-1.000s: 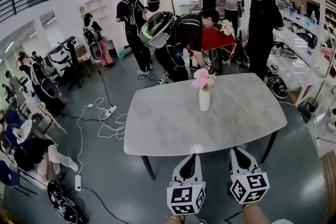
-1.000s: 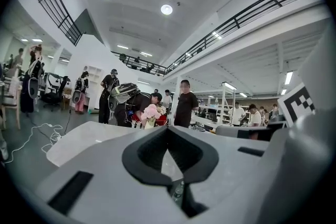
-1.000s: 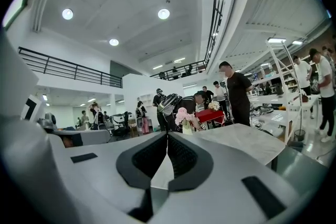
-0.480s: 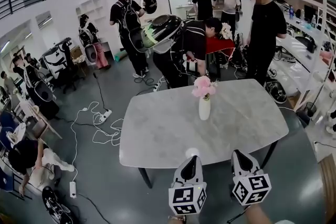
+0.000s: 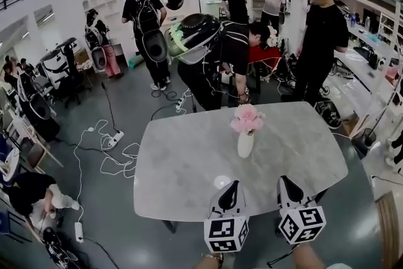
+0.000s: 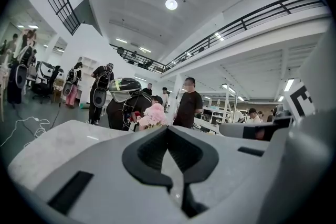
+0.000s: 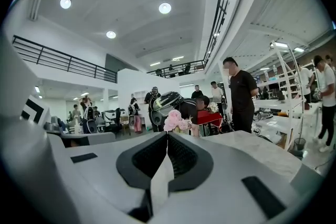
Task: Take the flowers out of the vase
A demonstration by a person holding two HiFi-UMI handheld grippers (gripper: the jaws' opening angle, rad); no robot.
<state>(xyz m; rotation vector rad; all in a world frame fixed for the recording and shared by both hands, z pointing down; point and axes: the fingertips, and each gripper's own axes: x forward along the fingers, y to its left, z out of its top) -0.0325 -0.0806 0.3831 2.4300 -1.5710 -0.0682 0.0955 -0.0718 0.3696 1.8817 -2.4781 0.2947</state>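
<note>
both my claws are clenched and empty: the left gripper (image 5: 232, 186) and the right gripper (image 5: 285, 181) each show their jaws pressed together in their own views, with nothing between them. they hang side by side over the near edge of the table (image 5: 182, 164), pointing almost level toward the far side.

the flowers (image 5: 247, 118), a small pink bunch, are not yet taken out. they stand in the white vase (image 5: 245, 143), which is upright near the middle of the table, well apart from my claws and about in line with the gap between them. the left gripper view shows the blossoms (image 6: 155, 114) just above its jaw tips, and the right gripper view shows them (image 7: 174, 119) the same way.

i judge the step in hand is the reach toward the vase; no grasp is begun. the next move calls for opening at least one claw before arriving. i think one claw should steady the vase body, and the other should close on the stems just above the vase mouth, then lift straight up, so that the narrow vase does not tip. a person (image 5: 217, 47) bends at the far edge, so i should not reach past the vase.
</note>
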